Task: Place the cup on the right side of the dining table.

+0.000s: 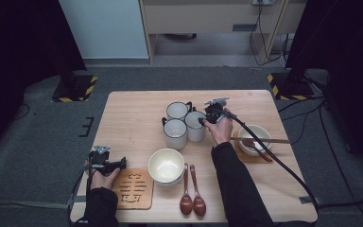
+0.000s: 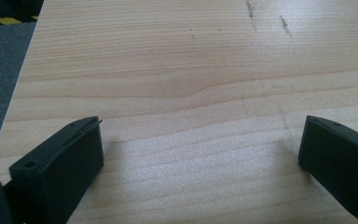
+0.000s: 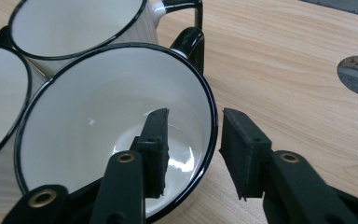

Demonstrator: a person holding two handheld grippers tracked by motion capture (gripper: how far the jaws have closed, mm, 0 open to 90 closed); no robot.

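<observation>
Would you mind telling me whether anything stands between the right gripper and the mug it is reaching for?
Nothing visible does. The right gripper already straddles the rim of the mug, one jaw inside and one outside, pads not yet pressing the wall.

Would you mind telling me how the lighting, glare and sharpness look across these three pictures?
High view: soft and slightly blurred, dark at both upper corners, the table evenly lit. Left gripper view: sharp wood grain, a pale sheen at upper right, and soft shadows beside the black jaws of the left gripper. Right gripper view: bright glare spots on the glossy bottom of the mug, and the near parts of the right gripper look blurred.
</observation>
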